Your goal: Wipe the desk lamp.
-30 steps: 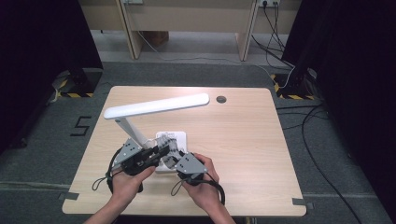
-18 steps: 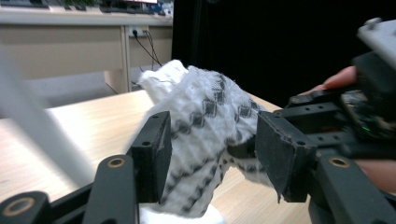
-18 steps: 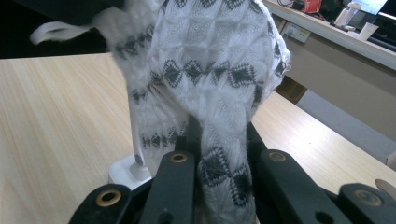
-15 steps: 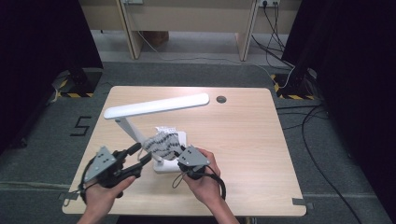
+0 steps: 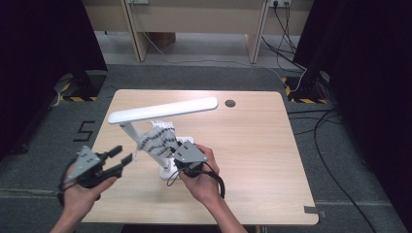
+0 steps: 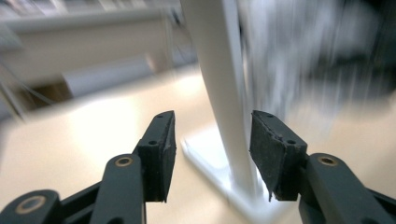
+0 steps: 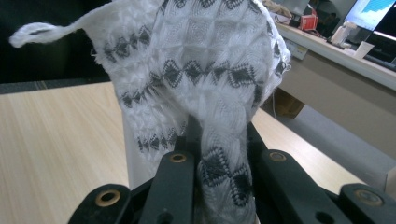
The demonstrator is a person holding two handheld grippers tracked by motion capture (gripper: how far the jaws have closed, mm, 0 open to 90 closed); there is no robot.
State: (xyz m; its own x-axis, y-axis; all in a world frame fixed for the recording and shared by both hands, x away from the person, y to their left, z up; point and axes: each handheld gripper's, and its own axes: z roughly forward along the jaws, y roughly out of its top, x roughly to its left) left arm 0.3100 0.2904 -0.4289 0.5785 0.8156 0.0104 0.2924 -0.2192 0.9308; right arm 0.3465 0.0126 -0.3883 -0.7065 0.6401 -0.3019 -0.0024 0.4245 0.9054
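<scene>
High view: the left gripper [image 5: 119, 158] has let go of the patterned cloth [image 5: 156, 141] and pulled away to the desk's [image 5: 252, 145] left edge. A second ago both grippers sat together over the lamp's base; now the left one's jaws stand apart with nothing between them (they have just been opening). The right gripper [image 5: 170, 154] alone carries the cloth, lifted beside the stem of the white desk lamp [image 5: 163, 109], under its long head.

Left gripper view: blurred, jaws parted and empty, the lamp's white stem and base plate seen in the gap well ahead, not touched.

Right gripper view: both jaws are clamped on a bunched fold of the cloth, the rest fanning upward, its loop sticking out at top left.

Judgement: the handover to one gripper looks done; the left seems free to regrasp.
</scene>
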